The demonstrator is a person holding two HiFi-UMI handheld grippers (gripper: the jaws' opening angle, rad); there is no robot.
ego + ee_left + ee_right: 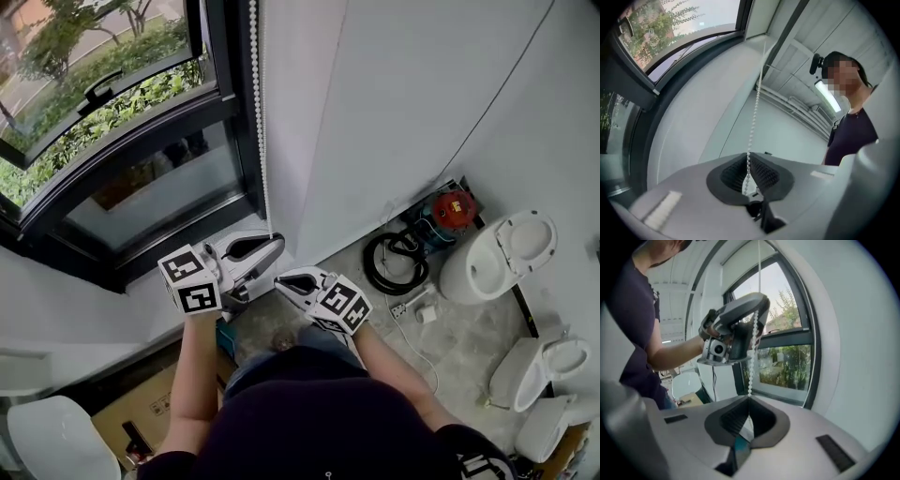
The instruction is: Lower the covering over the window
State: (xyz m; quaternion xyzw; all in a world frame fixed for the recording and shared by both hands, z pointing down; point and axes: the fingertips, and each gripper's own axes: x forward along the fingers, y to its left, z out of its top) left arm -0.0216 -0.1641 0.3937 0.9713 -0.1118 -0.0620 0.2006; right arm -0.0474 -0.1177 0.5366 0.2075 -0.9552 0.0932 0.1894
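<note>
The bead chain [255, 94] hangs down the right edge of the window [141, 183] frame, and both tools have hold of its lower run. The left hand-held gripper [749, 163] is pressed together on the beads. The right hand-held gripper [749, 401] pinches the same chain just below it. No covering shows over the glass from where I stand. The panes in sight are bare, with greenery showing through. I'd judge the lowering has hardly begun: the chain is gripped, and the pulling is all left to do.
</note>
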